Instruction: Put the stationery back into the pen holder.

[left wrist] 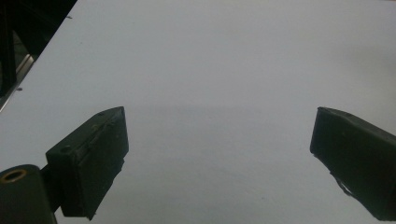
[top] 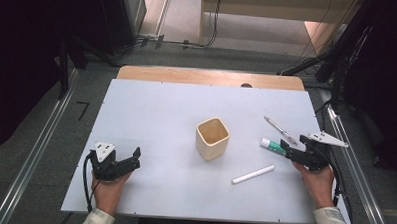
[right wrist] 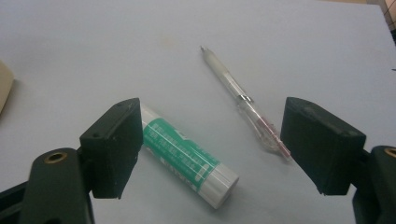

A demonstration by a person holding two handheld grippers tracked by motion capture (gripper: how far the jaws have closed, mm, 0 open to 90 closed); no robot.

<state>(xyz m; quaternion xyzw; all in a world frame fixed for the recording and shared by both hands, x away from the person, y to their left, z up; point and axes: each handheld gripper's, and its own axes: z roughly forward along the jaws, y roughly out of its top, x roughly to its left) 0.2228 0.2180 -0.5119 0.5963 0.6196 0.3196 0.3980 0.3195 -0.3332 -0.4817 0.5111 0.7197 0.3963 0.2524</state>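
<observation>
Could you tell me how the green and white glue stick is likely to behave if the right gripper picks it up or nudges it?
The glue stick is a round tube lying on its side, so a sideways nudge would probably roll it across the smooth table. It looks rigid and small, so likely light and firm in a grasp. Its glossy label may slip between the open jaws of the right gripper unless gripped squarely.

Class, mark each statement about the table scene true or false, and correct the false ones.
1. The right claw is open above the green glue stick. True.
2. The clear pen stands inside the cream cup. False: it lies flat on the table.
3. The left claw holds the white marker. False: it is open and holds nothing.
4. The cup stands upright. True.
</observation>
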